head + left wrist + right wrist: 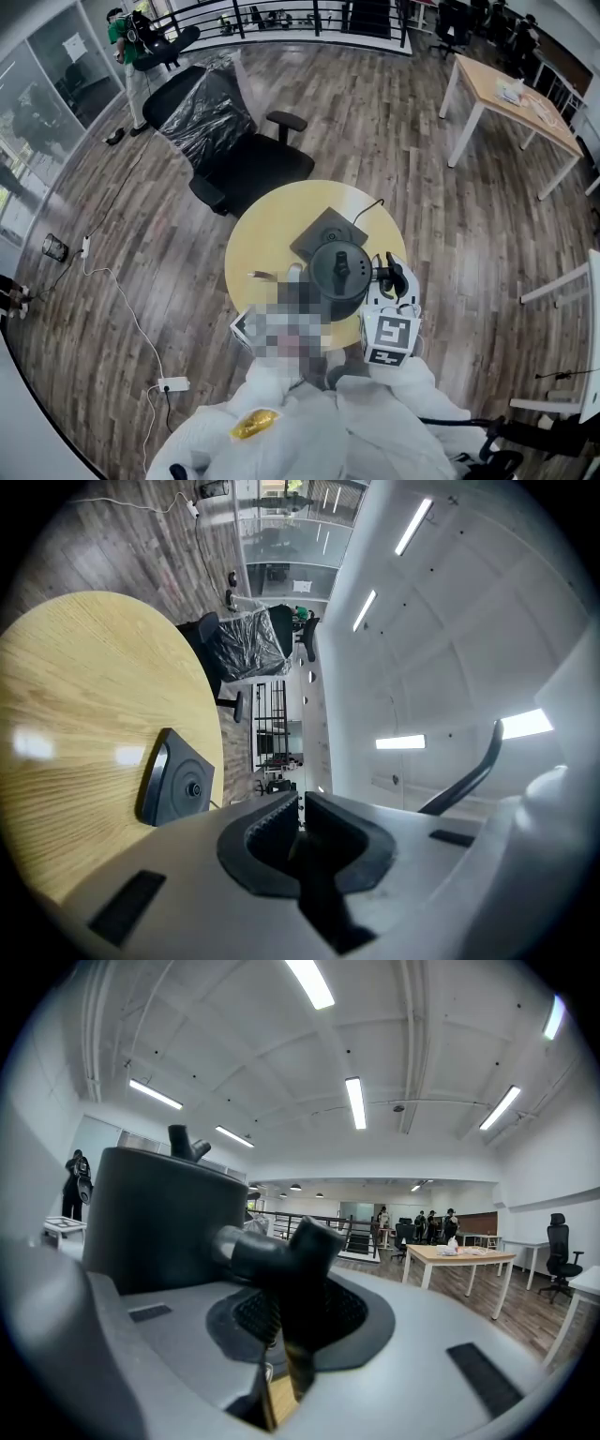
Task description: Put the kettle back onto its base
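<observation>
Yellow and round, the table (272, 225) fills the middle of my head view, and the black kettle (339, 272) is over its near half. The kettle's lid and knob face up at me. Its body covers the near edge of the base (326, 232), so it is not seated on the base. I cannot tell whether its bottom touches the tabletop.

I have the right gripper (286, 1312) clamped on the kettle's handle (281, 1251). In the right gripper view the handle stands straight up between the two pads, which press on it from both sides. The kettle's dark body rises just to the left of it.

The left gripper (300, 803) is at the kettle's other side, partly under a blurred patch in the head view. Its jaws are together with nothing between them. In its own view it looks across the tabletop at the base, which lies flat with its round centre pin showing.

A thin black cord (368, 208) leaves the far corner of the base and runs over the table's edge. Behind the table stands a black office chair (234, 150) with clear plastic over its back. Around that is dark wood-plank floor (394, 122). A light wooden desk (511, 94) on white legs stands well apart at the upper right. A white power strip (173, 384) lies on the floor at the lower left, and a person in green (127, 42) stands far off at the upper left.
</observation>
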`<state>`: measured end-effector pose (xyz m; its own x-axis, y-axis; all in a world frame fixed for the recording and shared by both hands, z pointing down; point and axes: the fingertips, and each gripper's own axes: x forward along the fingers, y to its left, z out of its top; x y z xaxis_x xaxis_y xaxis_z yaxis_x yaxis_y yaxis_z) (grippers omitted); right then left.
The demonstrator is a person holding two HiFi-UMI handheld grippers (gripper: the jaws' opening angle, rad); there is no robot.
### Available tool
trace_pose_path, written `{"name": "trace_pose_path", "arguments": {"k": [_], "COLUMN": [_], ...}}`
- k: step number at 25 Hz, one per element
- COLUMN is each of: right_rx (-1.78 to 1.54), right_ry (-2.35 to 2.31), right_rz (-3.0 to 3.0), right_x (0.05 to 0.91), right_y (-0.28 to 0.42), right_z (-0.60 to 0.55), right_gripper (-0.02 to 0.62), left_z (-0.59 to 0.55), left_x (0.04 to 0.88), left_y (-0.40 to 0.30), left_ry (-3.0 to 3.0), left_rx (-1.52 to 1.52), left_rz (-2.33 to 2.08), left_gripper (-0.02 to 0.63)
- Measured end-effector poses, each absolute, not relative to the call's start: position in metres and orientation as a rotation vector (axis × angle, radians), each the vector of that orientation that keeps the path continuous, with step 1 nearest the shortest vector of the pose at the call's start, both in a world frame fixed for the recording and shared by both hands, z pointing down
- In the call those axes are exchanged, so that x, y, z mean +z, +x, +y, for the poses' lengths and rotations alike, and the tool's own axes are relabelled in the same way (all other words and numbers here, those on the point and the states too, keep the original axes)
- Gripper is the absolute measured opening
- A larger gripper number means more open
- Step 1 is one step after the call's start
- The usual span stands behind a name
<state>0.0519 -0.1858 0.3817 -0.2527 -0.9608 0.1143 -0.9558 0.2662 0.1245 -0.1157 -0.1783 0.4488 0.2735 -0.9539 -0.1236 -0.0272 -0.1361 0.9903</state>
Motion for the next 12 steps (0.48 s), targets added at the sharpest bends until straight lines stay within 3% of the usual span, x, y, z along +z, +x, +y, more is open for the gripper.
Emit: {"name": "trace_pose_path", "arguments": {"k": [12], "right_rx": [-0.015], "right_ry": [1.785], "right_rz": [-2.358], "right_x": [0.392], "right_y": [0.072], "right_z": [-0.259], "right_gripper": [0.071], "left_z": [-0.245], "left_x": [0.46], "left_y": [-0.095], "left_ry": [1.41], "left_rx": [-1.067], "left_rz": [-0.999], "left_gripper": [0.006]}}
